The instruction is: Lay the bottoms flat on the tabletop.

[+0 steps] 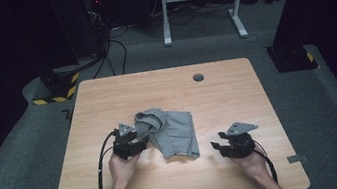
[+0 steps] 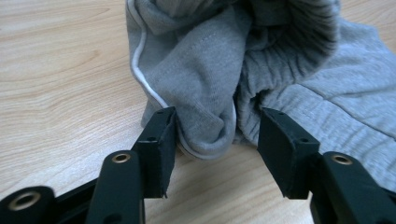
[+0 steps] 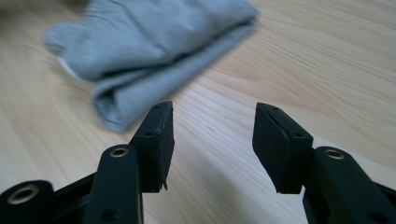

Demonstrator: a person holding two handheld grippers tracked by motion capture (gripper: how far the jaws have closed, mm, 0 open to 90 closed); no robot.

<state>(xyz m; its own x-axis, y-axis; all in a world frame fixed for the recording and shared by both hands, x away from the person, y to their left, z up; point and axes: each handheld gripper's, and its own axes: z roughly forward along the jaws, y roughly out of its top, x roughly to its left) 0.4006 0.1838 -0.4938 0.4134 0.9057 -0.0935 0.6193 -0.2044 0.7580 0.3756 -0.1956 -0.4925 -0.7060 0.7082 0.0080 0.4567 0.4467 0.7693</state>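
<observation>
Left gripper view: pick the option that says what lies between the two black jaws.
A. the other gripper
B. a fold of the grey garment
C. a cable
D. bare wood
B: in the left gripper view a bunched fold of the grey garment with a white-piped edge sits between the jaws of the left gripper, which stand apart on either side of it, the right one clear of the cloth.

A crumpled grey garment (image 1: 169,130) is seen lying near the middle of the wooden worktop (image 1: 165,87). The left gripper (image 1: 131,143) is held against the garment's left edge. The right gripper (image 1: 232,144) is held apart from the garment, to its right, over bare wood. A round grommet (image 1: 198,77) is set beyond the garment.
</observation>
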